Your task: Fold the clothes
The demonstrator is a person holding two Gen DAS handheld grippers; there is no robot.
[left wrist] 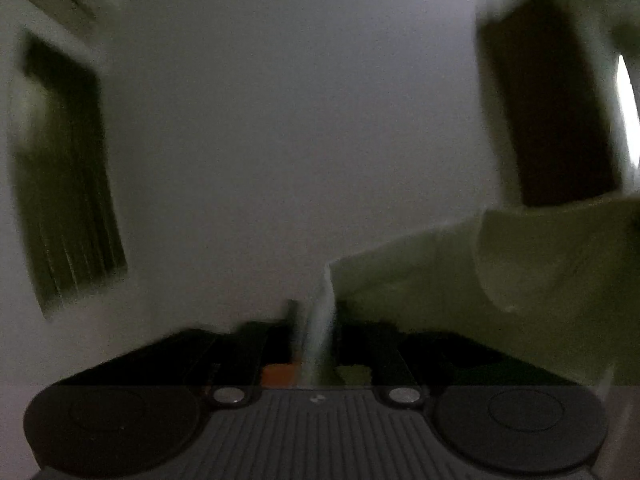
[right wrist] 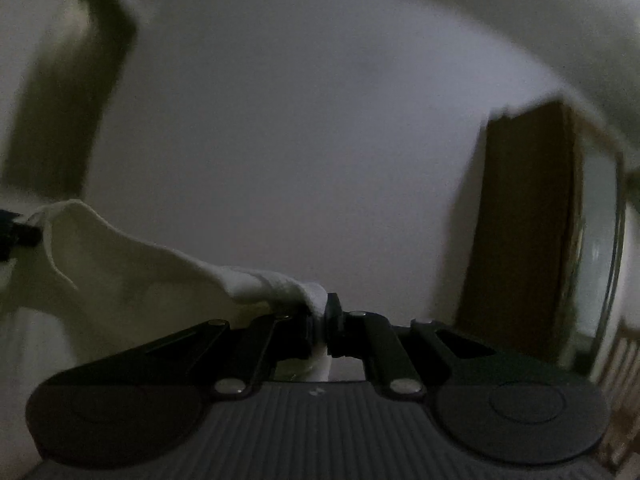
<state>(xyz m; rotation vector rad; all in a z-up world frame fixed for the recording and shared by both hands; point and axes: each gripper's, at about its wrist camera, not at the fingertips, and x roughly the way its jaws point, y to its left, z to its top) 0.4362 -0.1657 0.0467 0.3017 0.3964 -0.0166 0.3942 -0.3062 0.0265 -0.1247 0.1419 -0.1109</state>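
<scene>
A pale whitish garment (left wrist: pixel 460 276) is held up in the air between both grippers in a dim room. My left gripper (left wrist: pixel 316 320) is shut on one edge of it, and the cloth spreads to the right. My right gripper (right wrist: pixel 320 312) is shut on a bunched edge of the same garment (right wrist: pixel 132 264), which stretches away to the left. At the far left of the right wrist view, the other gripper (right wrist: pixel 16 232) shows as a dark shape at the cloth's far end. Both views point up at a wall.
A plain white wall (left wrist: pixel 280 140) fills both views. A dark curtained window (left wrist: pixel 64 184) is at the left and a dark doorway (left wrist: pixel 548 112) at the right. A brown wooden door (right wrist: pixel 524 232) stands at the right.
</scene>
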